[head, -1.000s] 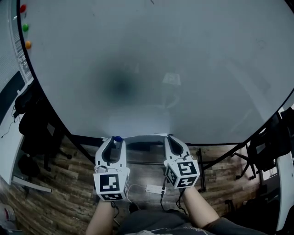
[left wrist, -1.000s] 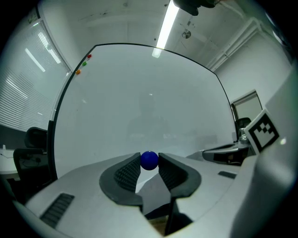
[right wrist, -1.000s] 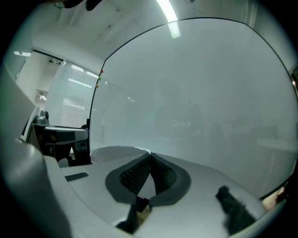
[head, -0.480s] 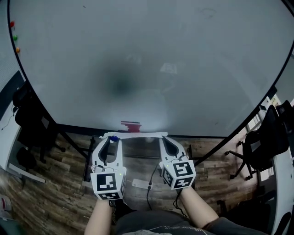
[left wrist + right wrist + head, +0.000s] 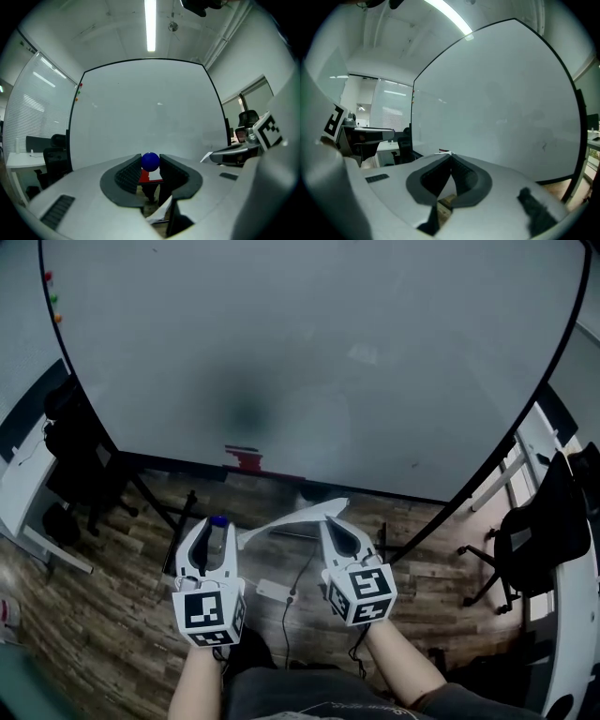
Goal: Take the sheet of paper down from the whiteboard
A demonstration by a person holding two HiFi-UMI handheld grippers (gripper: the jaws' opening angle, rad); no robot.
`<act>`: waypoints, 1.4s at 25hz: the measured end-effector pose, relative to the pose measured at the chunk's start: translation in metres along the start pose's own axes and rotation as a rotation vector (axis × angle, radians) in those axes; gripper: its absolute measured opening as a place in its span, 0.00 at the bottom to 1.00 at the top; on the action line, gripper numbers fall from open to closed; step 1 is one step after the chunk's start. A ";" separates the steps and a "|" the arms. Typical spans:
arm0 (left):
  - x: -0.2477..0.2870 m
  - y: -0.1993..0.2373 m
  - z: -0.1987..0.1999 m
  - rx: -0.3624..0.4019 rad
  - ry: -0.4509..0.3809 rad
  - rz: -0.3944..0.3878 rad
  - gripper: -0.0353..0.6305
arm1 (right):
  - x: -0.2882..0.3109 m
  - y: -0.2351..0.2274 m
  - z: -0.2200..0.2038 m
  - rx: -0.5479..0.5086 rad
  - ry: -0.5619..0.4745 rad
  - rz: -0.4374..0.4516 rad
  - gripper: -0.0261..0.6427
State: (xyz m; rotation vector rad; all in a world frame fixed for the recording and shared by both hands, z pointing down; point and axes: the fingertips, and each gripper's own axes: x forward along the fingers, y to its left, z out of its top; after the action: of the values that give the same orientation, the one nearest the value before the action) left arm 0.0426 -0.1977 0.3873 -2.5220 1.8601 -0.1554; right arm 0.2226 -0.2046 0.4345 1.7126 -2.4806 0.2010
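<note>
The whiteboard (image 5: 309,362) stands bare ahead of me, seen again in the left gripper view (image 5: 150,112) and the right gripper view (image 5: 501,103). My right gripper (image 5: 331,523) (image 5: 450,157) is shut on the white sheet of paper (image 5: 286,524), which hangs limp to the left of its tips, off the board. A corner of the paper (image 5: 206,156) shows at that gripper in the left gripper view. My left gripper (image 5: 217,524) (image 5: 150,165) is shut on a small blue ball magnet (image 5: 217,519) (image 5: 150,161). Both grippers are a short way back from the board.
A red eraser (image 5: 246,457) lies on the board's bottom ledge. Three small coloured magnets (image 5: 52,298) sit at the board's top left. Black chairs stand at the left (image 5: 80,465) and right (image 5: 530,540). A white box with a cable (image 5: 272,592) lies on the wooden floor.
Both grippers have drawn back from the whiteboard, keeping the paper and the blue magnet. The board has receded, and the red eraser on its ledge has come into view.
</note>
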 end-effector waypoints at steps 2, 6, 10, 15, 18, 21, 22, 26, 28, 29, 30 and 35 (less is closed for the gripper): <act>-0.015 -0.008 -0.002 0.008 0.010 0.015 0.24 | -0.014 0.000 -0.009 -0.004 0.017 0.016 0.07; -0.040 -0.016 -0.008 0.009 0.026 0.035 0.24 | -0.032 0.000 -0.021 -0.003 0.037 0.024 0.07; -0.053 -0.016 -0.019 0.005 0.053 0.069 0.24 | -0.041 0.007 -0.030 -0.013 0.056 0.039 0.07; -0.064 -0.016 -0.035 -0.018 0.088 0.098 0.24 | -0.048 0.013 -0.038 -0.025 0.082 0.047 0.07; -0.071 -0.024 -0.039 -0.024 0.092 0.086 0.24 | -0.054 0.016 -0.038 -0.029 0.080 0.057 0.07; -0.080 -0.030 -0.043 -0.023 0.103 0.087 0.24 | -0.061 0.019 -0.039 -0.030 0.081 0.056 0.07; -0.084 -0.031 -0.044 -0.025 0.107 0.090 0.24 | -0.065 0.020 -0.039 -0.032 0.082 0.054 0.07; -0.111 -0.033 -0.045 -0.037 0.105 0.096 0.24 | -0.083 0.032 -0.042 -0.038 0.087 0.052 0.07; -0.126 -0.032 -0.044 -0.039 0.099 0.098 0.24 | -0.094 0.042 -0.041 -0.042 0.083 0.054 0.07; -0.135 -0.030 -0.043 -0.039 0.096 0.098 0.24 | -0.100 0.047 -0.040 -0.043 0.080 0.053 0.07; -0.144 -0.030 -0.043 -0.039 0.094 0.098 0.24 | -0.106 0.053 -0.039 -0.045 0.076 0.052 0.07; -0.193 -0.027 -0.042 -0.036 0.090 0.100 0.24 | -0.142 0.081 -0.037 -0.058 0.066 0.043 0.07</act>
State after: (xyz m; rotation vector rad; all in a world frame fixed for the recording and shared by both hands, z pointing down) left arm 0.0086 -0.0030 0.4159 -2.4776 2.0345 -0.2411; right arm 0.1981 -0.0388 0.4434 1.6051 -2.4530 0.1847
